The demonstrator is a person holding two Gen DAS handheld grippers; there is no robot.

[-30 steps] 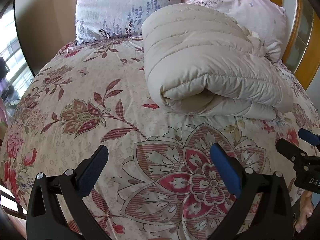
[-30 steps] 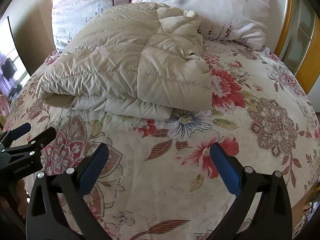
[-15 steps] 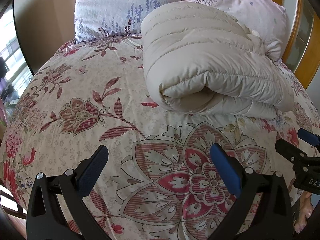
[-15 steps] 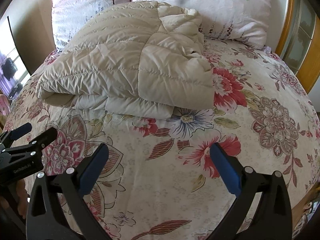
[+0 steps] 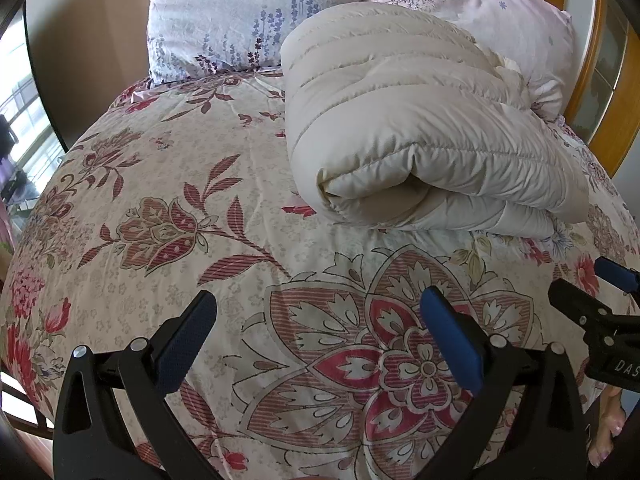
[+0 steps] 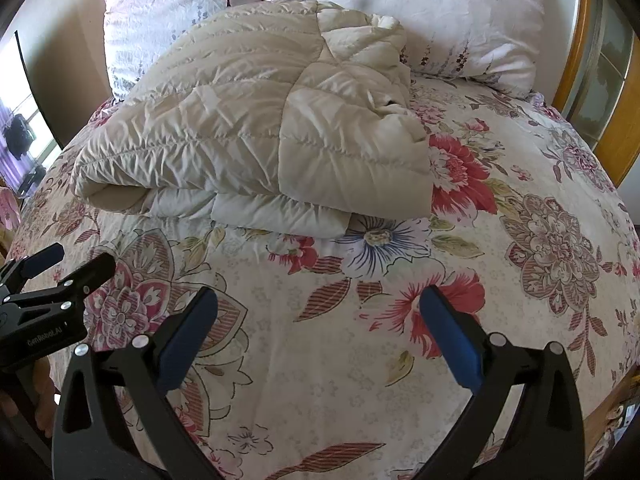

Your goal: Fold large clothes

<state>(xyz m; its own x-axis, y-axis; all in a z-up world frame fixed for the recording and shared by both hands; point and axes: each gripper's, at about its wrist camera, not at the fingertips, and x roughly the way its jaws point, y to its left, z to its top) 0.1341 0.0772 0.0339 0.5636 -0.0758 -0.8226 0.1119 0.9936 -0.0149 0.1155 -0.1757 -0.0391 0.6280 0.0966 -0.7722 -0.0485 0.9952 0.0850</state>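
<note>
Both views crept slightly nearer coat [image 5: 420,120] since earlier; coat folded at 12 against pillows [image 6: 400,12]. Left gripper [image 5: 318,338], right gripper [image 6: 318,336] jaws spread, empty, over bare bedspread [image 5: 160,200]. Right view alone shows coat's loose 3 o'clock edge

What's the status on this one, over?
Left hand-held gripper open, right hand-held gripper open, both empty. Puffy coat lies folded on the bed, near the pillows. Nothing in the way.
</note>
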